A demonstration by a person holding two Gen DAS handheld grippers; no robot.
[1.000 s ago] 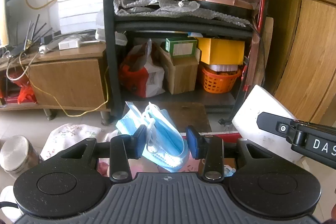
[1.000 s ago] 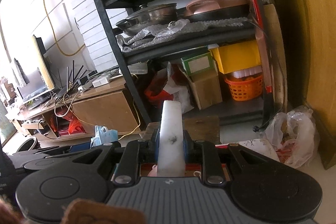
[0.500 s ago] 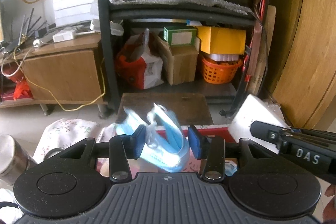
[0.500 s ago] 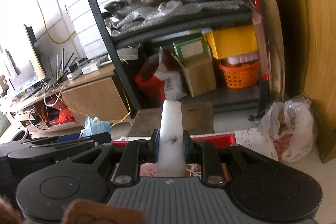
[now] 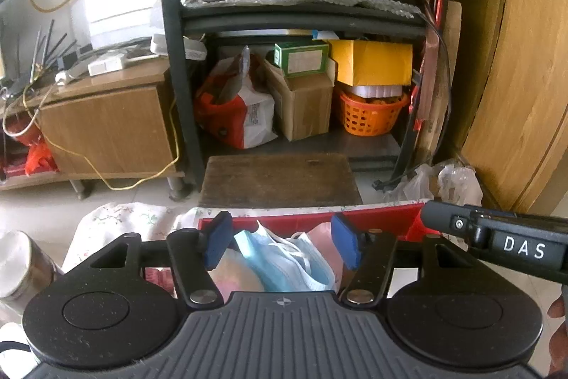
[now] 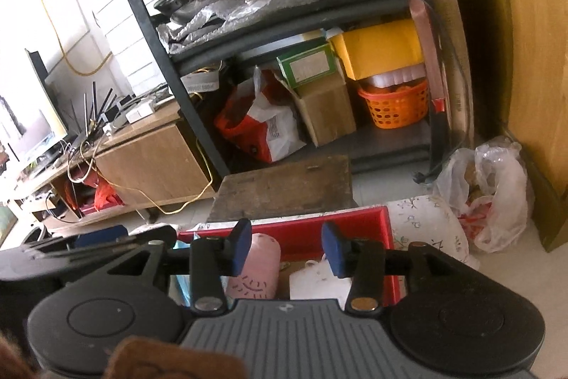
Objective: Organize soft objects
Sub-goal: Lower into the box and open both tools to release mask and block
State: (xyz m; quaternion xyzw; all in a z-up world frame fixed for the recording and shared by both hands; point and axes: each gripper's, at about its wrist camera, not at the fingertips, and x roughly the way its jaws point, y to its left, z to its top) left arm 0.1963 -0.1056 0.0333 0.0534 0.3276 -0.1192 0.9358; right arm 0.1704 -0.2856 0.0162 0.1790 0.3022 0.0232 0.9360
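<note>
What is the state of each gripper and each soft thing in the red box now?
left gripper: open, jaws just opened, gripping nothing.
blue masks: released, lying in the red box.
right gripper: open, jaws just opened, nothing between the pads.
white pad: let go, lying in the box.
pink roll: lying in the box, untouched.

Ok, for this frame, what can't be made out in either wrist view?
- Left wrist: the floor of the red box is hidden by the blue face masks and the left gripper body.
- Right wrist: the white piece is partly covered by the right gripper; what it is stays unclear.
- Right wrist: the left gripper's jaws are hidden behind its blurred body.
</note>
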